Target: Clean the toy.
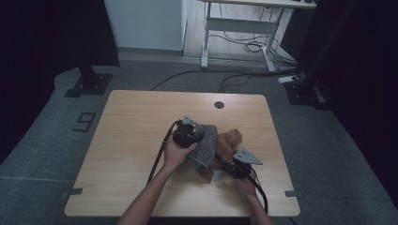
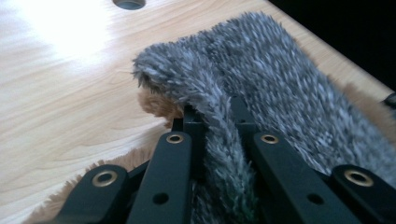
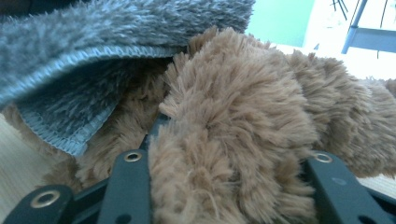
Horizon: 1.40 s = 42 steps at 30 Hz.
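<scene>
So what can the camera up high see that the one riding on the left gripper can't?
High view alone: the person's hands, the right gripper closed on the brown plush cloth, the floor and a desk frame behind. Left gripper view alone: close up, its jaws pinching a fold of the grey fluffy cloth. Both: the grey cloth, brown plush beneath, the wooden table and its round hole.

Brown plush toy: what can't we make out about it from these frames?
- Brown plush toy, high view: too small to tell what figure it is; the grey fuzzy cloth covers its left part.
- Right gripper view: brown fur hides the right gripper fingertips.
- Left gripper view: the cloth covers most of the toy; the left gripper pinches its fold.
</scene>
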Each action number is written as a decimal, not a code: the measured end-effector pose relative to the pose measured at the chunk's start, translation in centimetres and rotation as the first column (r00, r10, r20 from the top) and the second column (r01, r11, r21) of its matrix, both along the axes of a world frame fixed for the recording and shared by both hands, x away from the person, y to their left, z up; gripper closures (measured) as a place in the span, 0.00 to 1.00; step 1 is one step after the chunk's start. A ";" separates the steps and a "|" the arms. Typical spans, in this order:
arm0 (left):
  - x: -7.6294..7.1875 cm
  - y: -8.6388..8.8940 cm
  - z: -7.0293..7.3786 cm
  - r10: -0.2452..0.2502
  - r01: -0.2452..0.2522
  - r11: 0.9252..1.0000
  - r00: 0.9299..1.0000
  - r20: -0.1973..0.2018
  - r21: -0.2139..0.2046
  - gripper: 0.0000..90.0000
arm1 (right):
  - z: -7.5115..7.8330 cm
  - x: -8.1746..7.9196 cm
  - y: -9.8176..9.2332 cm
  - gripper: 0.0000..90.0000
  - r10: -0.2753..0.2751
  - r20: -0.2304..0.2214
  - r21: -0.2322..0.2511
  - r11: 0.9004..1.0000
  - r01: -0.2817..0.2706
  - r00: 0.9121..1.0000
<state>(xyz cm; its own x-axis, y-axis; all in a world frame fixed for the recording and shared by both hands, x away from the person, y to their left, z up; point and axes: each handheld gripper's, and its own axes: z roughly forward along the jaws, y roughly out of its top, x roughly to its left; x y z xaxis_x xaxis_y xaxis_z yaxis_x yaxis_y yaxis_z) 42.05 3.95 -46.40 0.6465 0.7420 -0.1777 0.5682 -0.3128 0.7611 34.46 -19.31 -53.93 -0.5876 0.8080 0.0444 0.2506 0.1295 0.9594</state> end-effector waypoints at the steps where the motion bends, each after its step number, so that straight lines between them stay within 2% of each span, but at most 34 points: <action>1: -0.2 0.2 -0.1 0.003 -0.003 1.000 1.000 -0.003 -0.010 0.91 | 0.0 0.0 0.0 0.59 0.000 -0.004 0.002 1.000 0.000 1.000; 3: -0.5 0.7 -0.4 0.000 -0.001 1.000 1.000 -0.002 -0.027 0.91 | 0.1 -0.1 0.0 0.56 0.000 -0.006 0.002 1.000 0.000 1.000; 5: -0.9 1.4 -0.9 0.005 -0.005 0.998 1.000 -0.006 -0.066 0.91 | 0.2 -0.2 0.0 0.53 -0.002 -0.004 0.004 1.000 0.002 1.000; 8: -1.9 1.9 -1.7 0.015 -0.013 0.994 1.000 0.023 -0.104 0.92 | 0.3 -0.3 0.1 0.49 -0.004 -0.019 0.013 1.000 0.004 1.000; 15: -3.8 2.1 -1.9 -0.002 0.011 0.995 0.997 0.080 -0.104 0.93 | 1.1 -0.9 -0.6 0.29 0.018 -0.065 0.017 1.000 -0.017 0.998; 19: -5.3 2.3 -2.3 0.003 0.011 0.995 0.990 0.139 -0.102 0.93 | 1.7 -1.5 -1.1 0.22 0.038 -0.078 0.026 0.999 -0.037 0.996; 25: -6.8 2.3 -2.6 0.001 0.018 0.994 0.984 0.181 -0.104 0.93 | 3.1 -1.7 -1.8 0.16 0.029 -0.092 0.045 0.999 -0.025 0.995; 27: -7.1 2.3 -2.7 0.005 0.016 0.995 0.980 0.198 -0.102 0.93 | 2.9 -1.3 -1.6 0.17 0.032 -0.117 0.034 0.999 -0.029 0.993; 28: -7.3 2.3 -2.8 0.010 0.011 0.995 0.979 0.204 -0.102 0.93 | 2.5 -1.1 -1.3 0.27 0.060 -0.149 0.037 0.998 -0.055 0.987; 29: -7.3 2.3 -2.9 0.014 0.008 0.995 0.979 0.206 -0.102 0.93 | 2.1 -1.0 -1.1 0.35 0.095 -0.160 0.050 0.995 -0.088 0.983; 31: -7.4 2.4 -2.9 0.016 0.007 0.993 0.979 0.204 -0.114 0.93 | 1.9 -1.1 -0.9 0.47 0.093 -0.145 0.036 0.995 -0.089 0.985; 34: -7.5 2.3 -2.6 0.013 0.010 0.993 0.979 0.202 -0.115 0.93 | 2.0 -1.4 -1.0 0.57 0.103 -0.161 0.015 0.995 -0.101 0.982; 38: -7.5 1.7 -0.9 0.001 0.017 0.996 0.983 0.185 -0.092 0.93 | 1.7 -2.0 -0.9 0.61 0.086 -0.142 0.002 0.996 -0.086 0.986; 42: -7.2 0.1 0.9 -0.023 0.040 0.996 0.980 0.196 -0.080 0.93 | 1.4 -2.3 -1.0 0.64 0.074 -0.124 0.006 0.997 -0.074 0.990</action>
